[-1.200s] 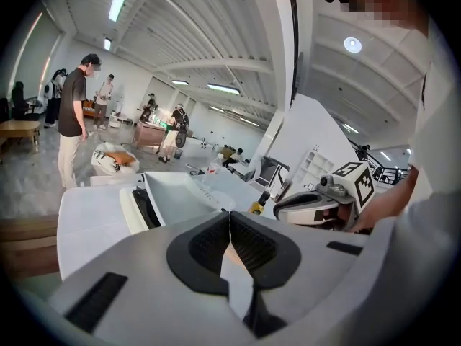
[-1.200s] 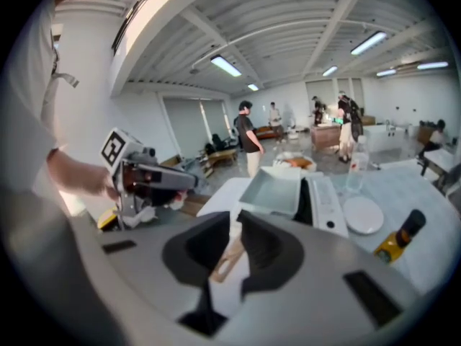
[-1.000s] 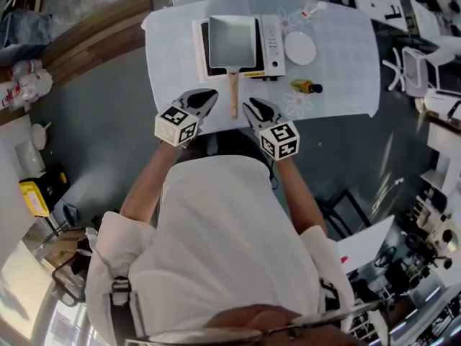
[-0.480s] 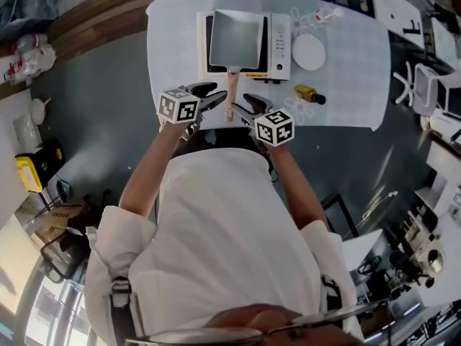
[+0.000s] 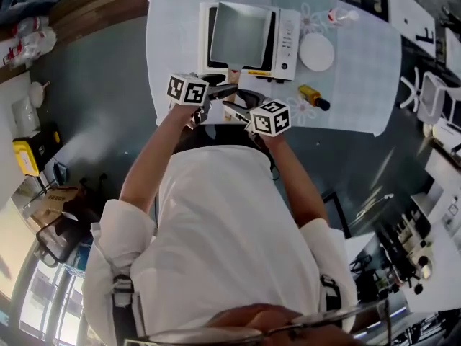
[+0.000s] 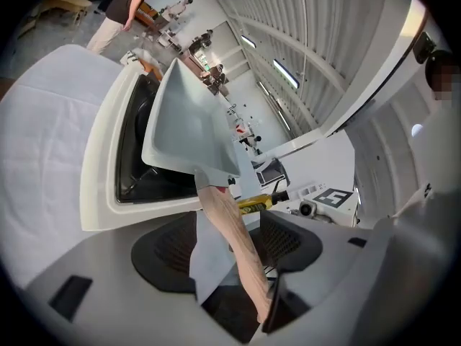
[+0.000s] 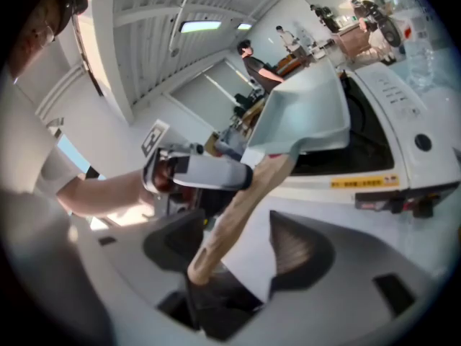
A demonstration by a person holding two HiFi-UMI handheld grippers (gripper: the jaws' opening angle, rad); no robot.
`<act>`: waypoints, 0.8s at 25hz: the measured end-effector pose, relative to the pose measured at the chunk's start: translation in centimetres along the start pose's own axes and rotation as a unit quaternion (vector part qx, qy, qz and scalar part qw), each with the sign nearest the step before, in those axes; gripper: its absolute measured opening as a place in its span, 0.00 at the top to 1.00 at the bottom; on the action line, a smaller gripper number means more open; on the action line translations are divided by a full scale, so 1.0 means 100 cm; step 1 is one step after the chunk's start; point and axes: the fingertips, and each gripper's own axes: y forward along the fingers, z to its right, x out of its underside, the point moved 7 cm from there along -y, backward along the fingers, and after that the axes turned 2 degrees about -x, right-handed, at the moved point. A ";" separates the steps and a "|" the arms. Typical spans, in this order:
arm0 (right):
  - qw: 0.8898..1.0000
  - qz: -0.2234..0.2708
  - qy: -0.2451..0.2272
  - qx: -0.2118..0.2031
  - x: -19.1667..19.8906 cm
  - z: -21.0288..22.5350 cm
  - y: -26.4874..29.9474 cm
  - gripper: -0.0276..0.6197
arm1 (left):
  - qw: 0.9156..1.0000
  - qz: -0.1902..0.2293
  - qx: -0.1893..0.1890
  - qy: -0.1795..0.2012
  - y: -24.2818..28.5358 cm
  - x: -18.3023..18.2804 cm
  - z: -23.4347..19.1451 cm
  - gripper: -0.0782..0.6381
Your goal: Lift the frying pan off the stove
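Left gripper and right gripper — jaws just opened wide — straddle the frying pan handle, ungripped.

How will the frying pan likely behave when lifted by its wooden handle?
The frying pan looks rigid, so it should not flex. Its body lies beyond the long handle, so it will probably dip forward. It looks empty: likely no spill.
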 end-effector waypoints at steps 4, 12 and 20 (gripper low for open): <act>0.999 -0.013 0.011 -0.031 0.000 0.003 0.010 0.54 | 0.999 -0.015 0.020 -0.022 0.015 -0.002 -0.004 0.48; 0.995 -0.041 0.021 -0.093 0.004 -0.001 0.025 0.57 | 0.997 -0.049 0.060 -0.031 0.040 0.001 -0.007 0.51; 0.995 -0.036 0.017 -0.097 0.006 -0.001 0.028 0.65 | 0.993 -0.025 0.101 -0.053 0.040 0.004 -0.007 0.62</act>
